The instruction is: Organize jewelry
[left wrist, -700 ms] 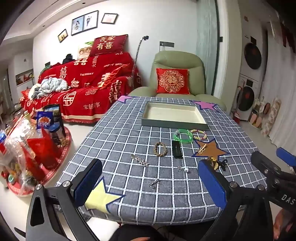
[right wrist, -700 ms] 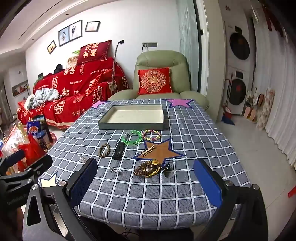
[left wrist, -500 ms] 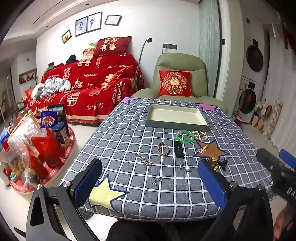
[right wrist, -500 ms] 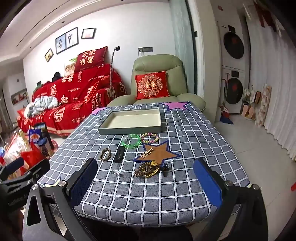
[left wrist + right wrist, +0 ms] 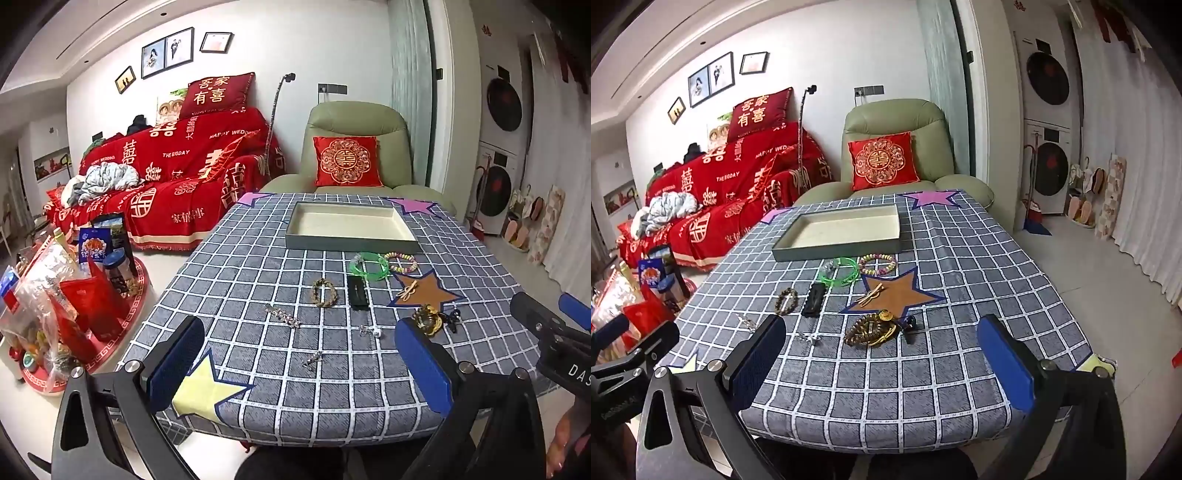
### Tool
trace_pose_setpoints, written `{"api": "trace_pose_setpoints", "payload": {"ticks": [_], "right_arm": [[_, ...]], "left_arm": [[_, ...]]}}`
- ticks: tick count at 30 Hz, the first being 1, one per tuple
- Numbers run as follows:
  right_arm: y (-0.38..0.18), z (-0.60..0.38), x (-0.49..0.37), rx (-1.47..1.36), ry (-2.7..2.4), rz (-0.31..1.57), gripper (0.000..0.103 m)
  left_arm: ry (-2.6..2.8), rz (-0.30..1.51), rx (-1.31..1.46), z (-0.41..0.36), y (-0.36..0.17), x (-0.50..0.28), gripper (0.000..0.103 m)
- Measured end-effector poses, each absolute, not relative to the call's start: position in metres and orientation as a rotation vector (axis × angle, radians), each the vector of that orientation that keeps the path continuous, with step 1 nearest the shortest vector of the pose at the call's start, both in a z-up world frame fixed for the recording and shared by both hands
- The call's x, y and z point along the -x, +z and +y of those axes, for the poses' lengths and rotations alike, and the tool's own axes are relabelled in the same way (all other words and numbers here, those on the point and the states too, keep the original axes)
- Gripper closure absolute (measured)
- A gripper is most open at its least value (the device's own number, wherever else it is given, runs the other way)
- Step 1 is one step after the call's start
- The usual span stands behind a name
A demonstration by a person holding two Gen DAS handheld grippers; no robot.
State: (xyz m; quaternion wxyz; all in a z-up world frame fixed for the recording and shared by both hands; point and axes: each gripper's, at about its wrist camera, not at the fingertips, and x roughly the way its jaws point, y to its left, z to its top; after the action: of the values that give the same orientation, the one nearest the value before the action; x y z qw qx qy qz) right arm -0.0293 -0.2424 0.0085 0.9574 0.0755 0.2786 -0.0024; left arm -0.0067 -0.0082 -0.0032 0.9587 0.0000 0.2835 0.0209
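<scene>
- Both claws have eased a little closer to the worktop than a moment ago, while every piece of jewelry lies where it lay.
- Left wrist view: the left claw [image 5: 299,363] is spread wide and pinches nothing, hovering over the near edge of the worktop [image 5: 236,266].
- The tray [image 5: 321,242] sits at the far edge with nothing in it, so by my reading no piece has been put away yet.
- Just in front of the tray lie the green bangle [image 5: 369,263] and the pastel bead bracelet [image 5: 400,261]; nearer the middle are the braided bracelet [image 5: 324,292] and the black clip [image 5: 357,291].
- Toward the near edge lie the silver chain [image 5: 282,316], a small silver earring [image 5: 313,359], another silver piece [image 5: 369,331] and the gold bead pile [image 5: 427,320].
- The right claw [image 5: 546,314] shows at the right edge of this view.
- Right wrist view: the right claw [image 5: 881,356] is also spread and empty, hanging over the near edge with the gold bead pile [image 5: 871,329] just beyond its tips.
- The gold hairpin [image 5: 870,294] rests on the brown star patch [image 5: 901,290], and the tray [image 5: 834,253] is bare here too.
- Everything is left to do; the bead pile looks like the likeliest first pick.
</scene>
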Motion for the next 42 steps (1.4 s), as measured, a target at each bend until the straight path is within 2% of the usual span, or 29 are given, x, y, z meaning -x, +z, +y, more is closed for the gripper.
{"api": "trace_pose_setpoints", "payload": {"ticks": [14,42], "right_arm": [[-0.001,-0.248,-0.003,-0.150,-0.017,0.575,0.000],[-0.015,-0.251,-0.012,-0.171,-0.017,0.623,0.000]], "left_arm": [[0.029,0.605,-0.026,-0.023,-0.022,-0.034,0.000],[0.083,0.634,-0.019,-0.007,-0.038,-0.035,0.000]]}}
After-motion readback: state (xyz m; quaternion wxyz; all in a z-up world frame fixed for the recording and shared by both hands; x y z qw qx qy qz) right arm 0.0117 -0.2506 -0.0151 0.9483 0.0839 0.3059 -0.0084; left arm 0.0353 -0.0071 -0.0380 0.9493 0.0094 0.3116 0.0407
